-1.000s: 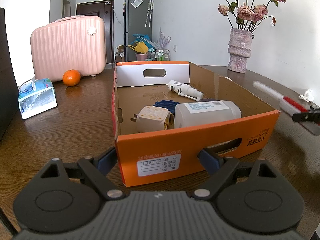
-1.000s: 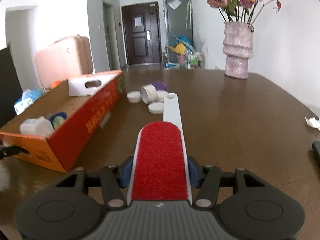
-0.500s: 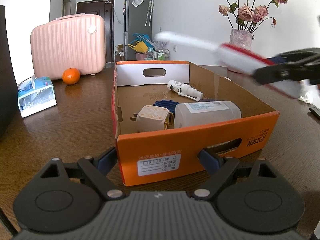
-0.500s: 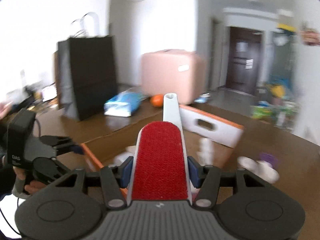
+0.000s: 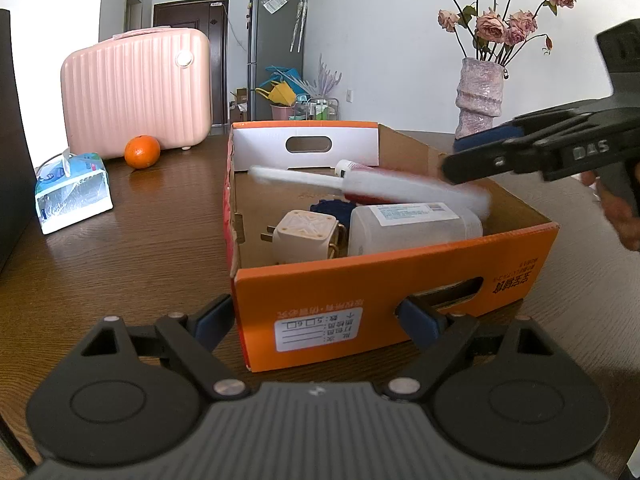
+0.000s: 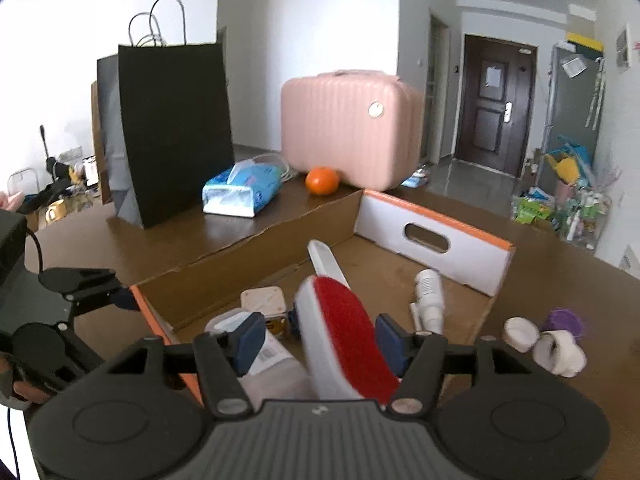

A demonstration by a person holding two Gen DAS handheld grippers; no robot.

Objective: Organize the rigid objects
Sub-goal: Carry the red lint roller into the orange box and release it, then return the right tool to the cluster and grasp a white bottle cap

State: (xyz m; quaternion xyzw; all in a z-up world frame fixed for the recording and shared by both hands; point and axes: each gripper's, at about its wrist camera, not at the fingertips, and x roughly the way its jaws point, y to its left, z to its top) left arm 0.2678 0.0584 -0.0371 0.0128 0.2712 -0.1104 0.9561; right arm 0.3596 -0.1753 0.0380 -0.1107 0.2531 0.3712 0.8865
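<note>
- Since the earlier pictures, the right gripper (image 6: 320, 338) has swung from the open table to above the cardboard box (image 5: 400, 276), and the lint brush (image 6: 348, 332) has slipped askew between its fingers; the left gripper (image 5: 316, 320) has not moved.
- Box: it lies on the table (image 5: 132, 248) with its near orange wall between the left gripper's fingers. I cannot tell whether the pads press this wall or only stand beside it. If they only stand beside it, a falling brush could push the box away.
- Brush: it hangs tilted over the box, blurred, with its white handle pointing to the far wall. The right jaws are opening and the pads look already apart from it, so I judge it is being dropped.
- Risk: it may land on the white bottle (image 5: 412, 228) and the plug adapter (image 5: 306, 236) below it, bounce, and rest on the rim or fall outside.
- Small spray bottle (image 6: 428, 296): it lies near the far wall and could be knocked.
- Small lids (image 6: 520, 334): these wait outside on the table, near the box, so a shifted box may scatter them.
</note>
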